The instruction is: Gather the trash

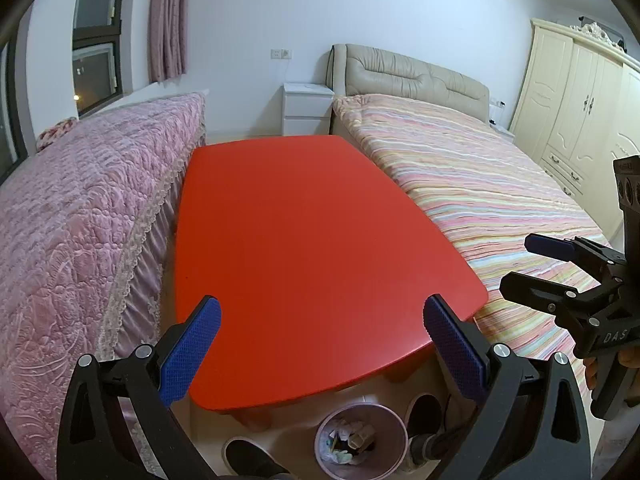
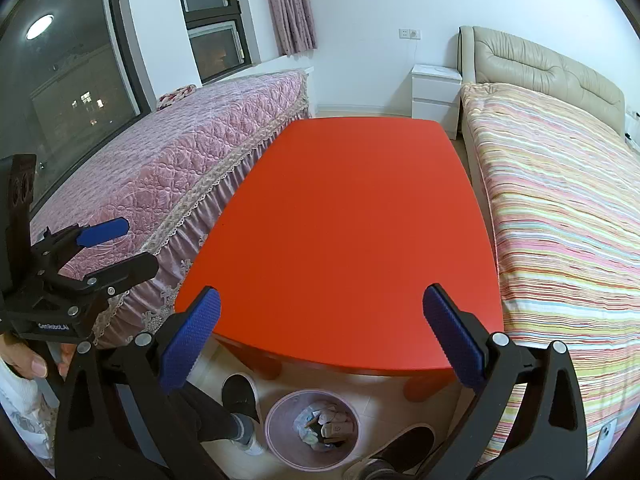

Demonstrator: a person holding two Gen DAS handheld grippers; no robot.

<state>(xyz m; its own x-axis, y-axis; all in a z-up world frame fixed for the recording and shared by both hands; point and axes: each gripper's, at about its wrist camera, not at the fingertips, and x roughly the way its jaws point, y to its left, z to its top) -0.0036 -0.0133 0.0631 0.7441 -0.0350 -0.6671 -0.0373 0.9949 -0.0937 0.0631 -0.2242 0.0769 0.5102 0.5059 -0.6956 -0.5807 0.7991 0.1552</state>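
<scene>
Left wrist view shows our left gripper held above the near end of a red bench, its jaws spread wide and holding nothing. Our right gripper shows at the right edge of that view, out over the striped bed, and its jaws are also apart and empty; fingers of the hand that carries it show below it.

From the right wrist view we see the right gripper over the same near end of the bench, jaws wide and empty, with the left gripper at the left edge over the pink quilted bed.

The trash lies in a pink bin on the floor, just in front of the bench's near edge and below both grippers. In the left wrist view the bin shows crumpled paper and wrappers inside. Our shoes stand on either side of the bin: one dark shoe to the left, another to the right.

A white nightstand stands at the far end, between the two beds.
</scene>
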